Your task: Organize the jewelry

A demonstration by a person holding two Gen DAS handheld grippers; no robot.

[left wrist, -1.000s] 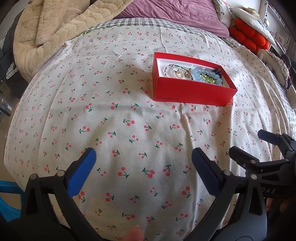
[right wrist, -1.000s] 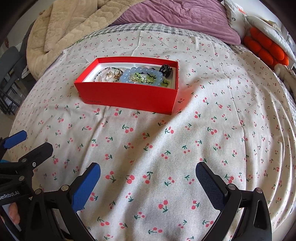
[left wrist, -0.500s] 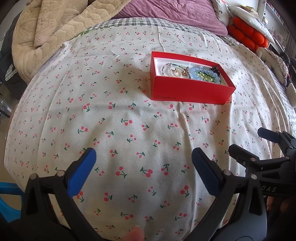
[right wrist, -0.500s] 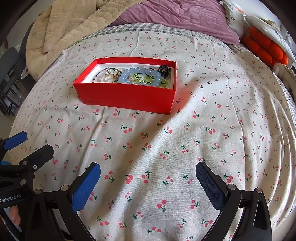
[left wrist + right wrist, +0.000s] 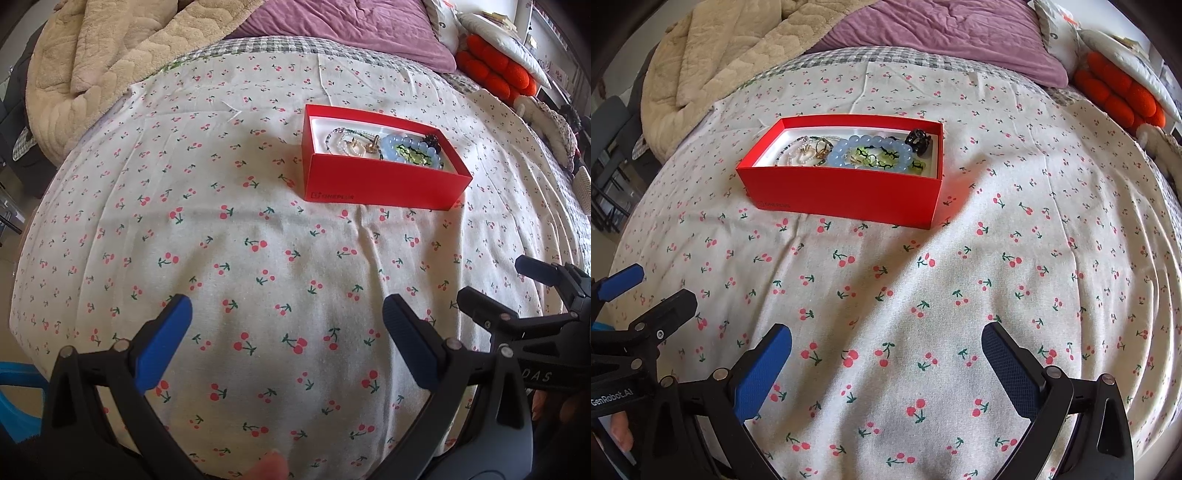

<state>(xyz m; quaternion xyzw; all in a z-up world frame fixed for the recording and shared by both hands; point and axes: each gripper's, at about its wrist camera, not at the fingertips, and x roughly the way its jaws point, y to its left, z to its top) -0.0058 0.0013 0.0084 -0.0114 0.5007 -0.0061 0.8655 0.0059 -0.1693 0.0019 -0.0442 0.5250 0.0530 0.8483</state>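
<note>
Both the left gripper (image 5: 284, 328) and the right gripper (image 5: 886, 354) hover released and empty over the cherry-print bedsheet (image 5: 997, 258), well short of the one red box (image 5: 842, 192), so the step in hand is judged the approach or a pause, with nothing grasped. Inside the box lie one pale blue bead bracelet (image 5: 871, 155), one black ring-like piece (image 5: 918, 140) and a tangle of thin chains (image 5: 809, 151) whose number cannot be told. The next move calls for reaching forward over the near wall and pinching one piece clear of the tangle.
</note>
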